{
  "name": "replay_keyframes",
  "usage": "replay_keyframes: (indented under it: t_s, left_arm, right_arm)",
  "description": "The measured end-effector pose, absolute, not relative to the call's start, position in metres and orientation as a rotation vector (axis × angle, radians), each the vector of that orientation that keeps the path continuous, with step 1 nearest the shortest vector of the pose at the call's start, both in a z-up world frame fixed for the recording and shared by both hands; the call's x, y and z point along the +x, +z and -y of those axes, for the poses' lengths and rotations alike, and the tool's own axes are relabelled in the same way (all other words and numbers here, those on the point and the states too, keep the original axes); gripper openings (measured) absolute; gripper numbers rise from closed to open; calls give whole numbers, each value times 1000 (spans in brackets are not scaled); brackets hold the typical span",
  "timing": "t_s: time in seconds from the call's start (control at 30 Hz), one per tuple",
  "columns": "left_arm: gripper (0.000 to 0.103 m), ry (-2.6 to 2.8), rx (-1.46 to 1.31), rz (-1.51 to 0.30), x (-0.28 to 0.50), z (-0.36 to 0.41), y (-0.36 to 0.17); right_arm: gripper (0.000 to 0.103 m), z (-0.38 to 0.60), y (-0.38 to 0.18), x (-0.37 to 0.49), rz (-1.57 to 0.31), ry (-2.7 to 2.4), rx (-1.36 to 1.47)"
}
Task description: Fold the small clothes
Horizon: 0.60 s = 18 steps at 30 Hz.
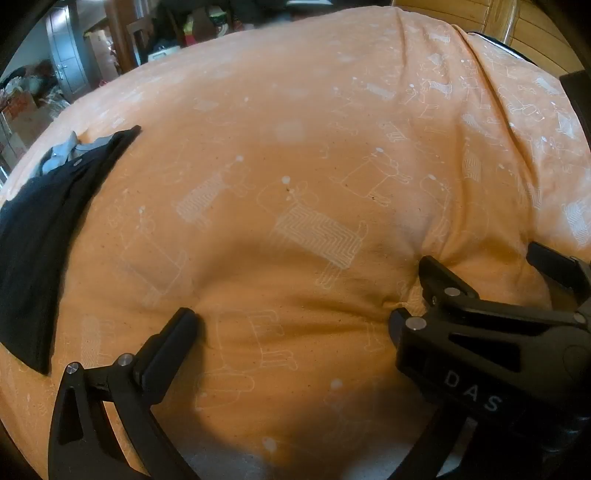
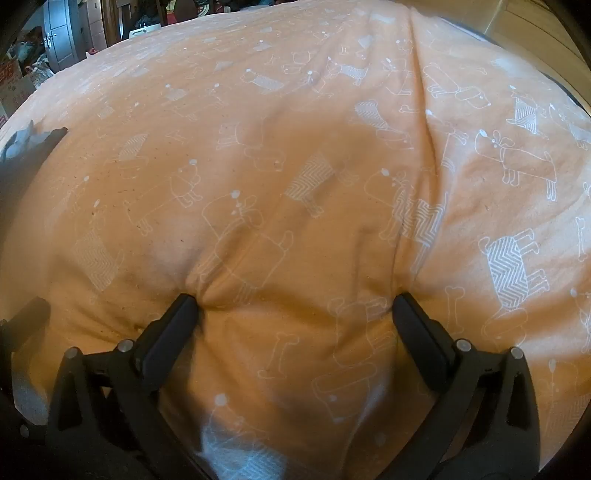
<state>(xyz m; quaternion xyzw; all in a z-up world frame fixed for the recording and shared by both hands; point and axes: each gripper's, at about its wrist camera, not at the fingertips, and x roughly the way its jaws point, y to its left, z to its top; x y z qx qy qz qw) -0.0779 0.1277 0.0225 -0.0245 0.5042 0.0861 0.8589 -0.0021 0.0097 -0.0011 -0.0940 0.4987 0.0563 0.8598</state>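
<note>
A black garment (image 1: 37, 240) lies flat on the orange dog-print bedding (image 1: 295, 129) at the far left of the left wrist view. A grey-blue piece (image 1: 59, 155) with a snap button pokes out at its far end. The right wrist view shows that dark garment (image 2: 22, 173) only at its left edge. My left gripper (image 1: 290, 321) is open, its fingers resting on bare bedding well to the right of the garment. My right gripper (image 2: 293, 302) is also open and dents the bedding (image 2: 295, 147). It sits close beside the left one, where it appears as the right gripper (image 1: 480, 266).
A grey door (image 1: 66, 66) and cluttered boxes (image 1: 22, 110) stand past the bed's far left edge. Wooden panelling (image 1: 480, 14) rises at the far right. A deep crease (image 2: 424, 92) runs through the bedding on the right.
</note>
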Motion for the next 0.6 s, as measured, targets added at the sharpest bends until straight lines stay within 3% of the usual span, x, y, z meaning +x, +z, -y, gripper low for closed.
replay_keyframes:
  t_s: [0.6]
  left_arm:
    - [103,181,-56,-1056,-79,-128,24]
  right_arm:
    - [103,5,-1,0,-1048,118,-197]
